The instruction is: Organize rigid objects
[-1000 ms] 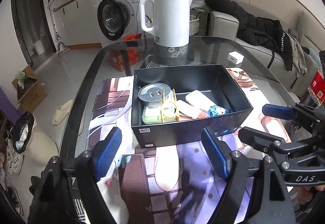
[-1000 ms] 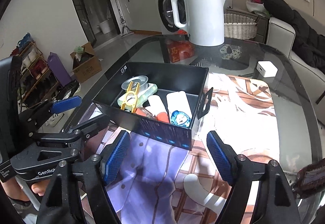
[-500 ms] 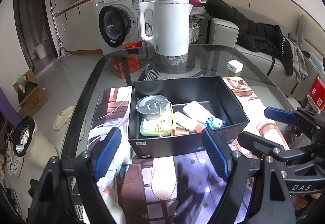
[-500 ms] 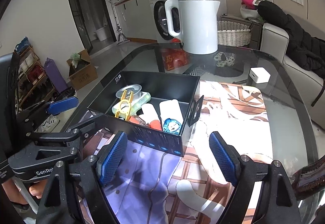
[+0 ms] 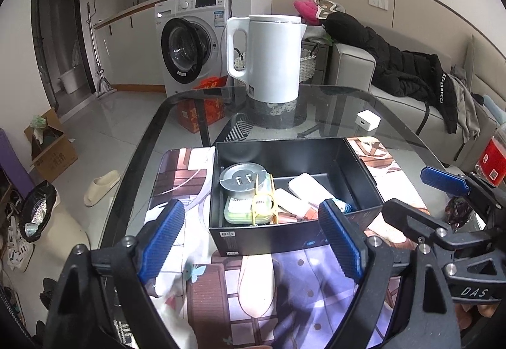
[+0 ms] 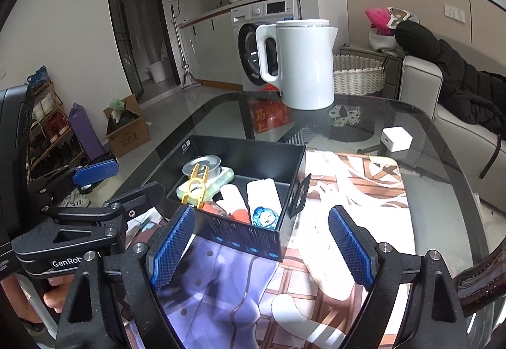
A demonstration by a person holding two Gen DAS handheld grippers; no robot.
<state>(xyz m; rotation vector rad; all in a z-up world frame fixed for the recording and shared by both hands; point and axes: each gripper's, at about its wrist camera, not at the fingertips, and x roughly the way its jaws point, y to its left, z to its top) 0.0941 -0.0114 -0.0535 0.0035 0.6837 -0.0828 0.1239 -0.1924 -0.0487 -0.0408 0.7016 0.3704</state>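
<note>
The black box (image 5: 297, 232) sits just ahead of both tongs, the left tongs (image 5: 251, 244) and right tongs (image 6: 262, 244); both are spreading, empty.

Both claws, left (image 5: 251, 241) and right (image 6: 261, 246), opened wider.

**Two black grippers with blue pads**

The left gripper (image 5: 253, 238) is a matte black frame of triangular cut-out arms, silver screw heads at the joints, and ribbed blue pads (image 5: 161, 236) on its fingers. The right gripper (image 6: 264, 249) matches it, its blue pads (image 6: 351, 249) cross-hatched. White lettering marks the bodies: "DAS" on the right one, "GenRob" on the left. Bare fingers (image 6: 52, 296) wrap the left handle.
</note>
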